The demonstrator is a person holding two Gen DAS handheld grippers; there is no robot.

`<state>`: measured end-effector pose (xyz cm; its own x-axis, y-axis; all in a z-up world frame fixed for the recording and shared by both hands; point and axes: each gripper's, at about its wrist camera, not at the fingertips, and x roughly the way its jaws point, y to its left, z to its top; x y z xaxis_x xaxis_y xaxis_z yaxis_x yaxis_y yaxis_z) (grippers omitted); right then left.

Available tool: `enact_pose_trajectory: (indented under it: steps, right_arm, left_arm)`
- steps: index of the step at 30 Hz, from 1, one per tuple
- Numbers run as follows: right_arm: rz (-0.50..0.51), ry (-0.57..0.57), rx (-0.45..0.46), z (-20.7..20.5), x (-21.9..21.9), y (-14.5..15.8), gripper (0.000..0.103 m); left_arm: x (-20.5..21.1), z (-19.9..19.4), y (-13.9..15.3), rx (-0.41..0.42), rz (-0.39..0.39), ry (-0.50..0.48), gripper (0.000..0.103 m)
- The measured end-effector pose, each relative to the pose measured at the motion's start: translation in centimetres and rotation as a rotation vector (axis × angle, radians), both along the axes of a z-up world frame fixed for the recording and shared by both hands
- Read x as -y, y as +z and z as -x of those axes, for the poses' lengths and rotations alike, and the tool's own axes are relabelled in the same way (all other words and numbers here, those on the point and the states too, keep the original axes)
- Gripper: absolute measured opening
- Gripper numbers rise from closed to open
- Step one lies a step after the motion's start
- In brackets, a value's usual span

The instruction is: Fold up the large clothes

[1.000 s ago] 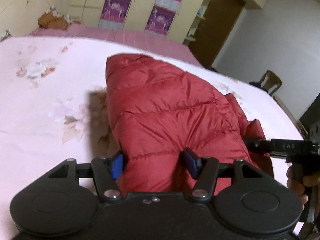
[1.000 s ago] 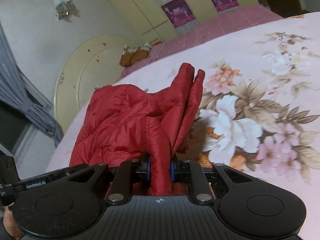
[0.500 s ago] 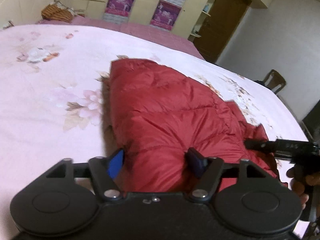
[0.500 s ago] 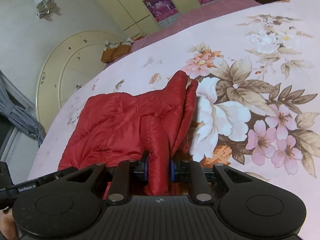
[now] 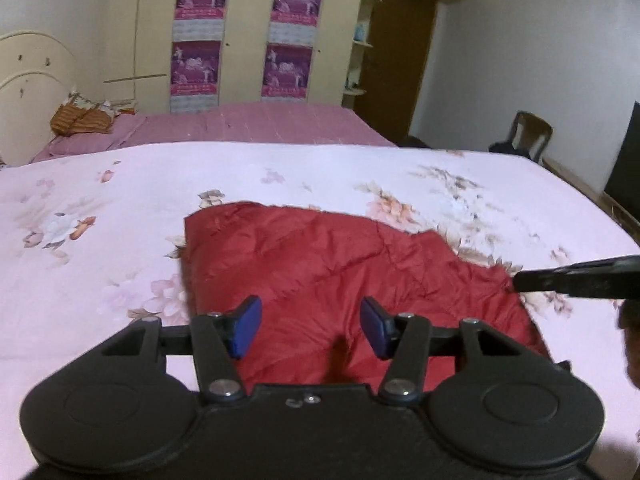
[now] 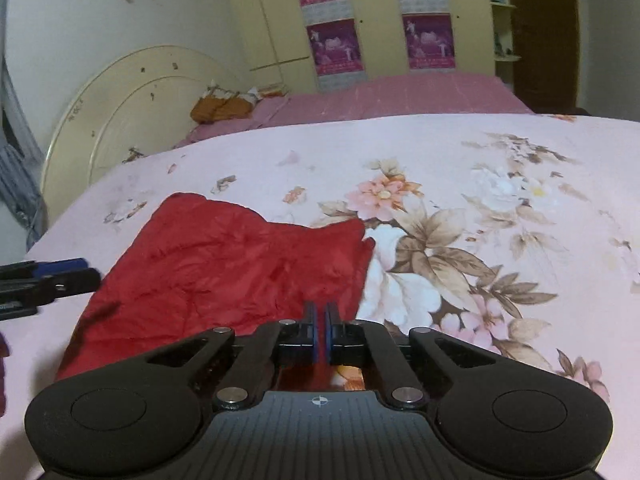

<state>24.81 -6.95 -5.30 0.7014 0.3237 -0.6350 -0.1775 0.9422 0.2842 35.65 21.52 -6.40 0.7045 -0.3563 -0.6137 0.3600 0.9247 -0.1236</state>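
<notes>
Above the red jacket on the bed, the left gripper jaws are closing with nothing pinched, while the right gripper jaws are clenched empty.

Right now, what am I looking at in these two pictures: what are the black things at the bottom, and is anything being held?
No robot here: a person holds a two-finger gripper in each hand, each with a camera looking along its fingers. One picture shows the left gripper, its jaws apart and closing, gripping nothing. The other shows the right gripper, shut and empty. Beyond both lies a red quilted puffer jacket, folded flat on a pink floral bedsheet.
</notes>
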Motion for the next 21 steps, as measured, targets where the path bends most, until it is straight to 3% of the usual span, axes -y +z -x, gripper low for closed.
enact_pose_trajectory:
  steps: [6, 12, 15, 17, 21]
  right_arm:
    - [-0.034, 0.007, 0.011, 0.0, 0.3, -1.1, 0.003]
    - [0.022, 0.011, -0.102, -2.3, -1.0, -5.4, 0.003]
    - [0.016, -0.014, -0.102, -2.0, -0.2, -4.5, 0.003]
    - [-0.016, -0.044, -0.031, -1.2, 0.5, -2.2, 0.003]
    - [-0.046, 0.033, 0.039, -3.6, -2.2, 0.7, 0.003]
  left_arm:
    - [-0.6, -0.4, -3.1, -0.044, 0.003, 0.008, 0.054]
    - [-1.3, -0.6, -4.0, -0.058, 0.024, 0.039, 0.055]
    - [-1.6, -0.7, -3.1, -0.063, 0.020, 0.044, 0.053]
    - [-1.3, -0.7, -1.9, -0.016, 0.017, 0.037, 0.054]
    - [0.8, -3.8, -1.0, -0.002, 0.013, -0.016, 0.056]
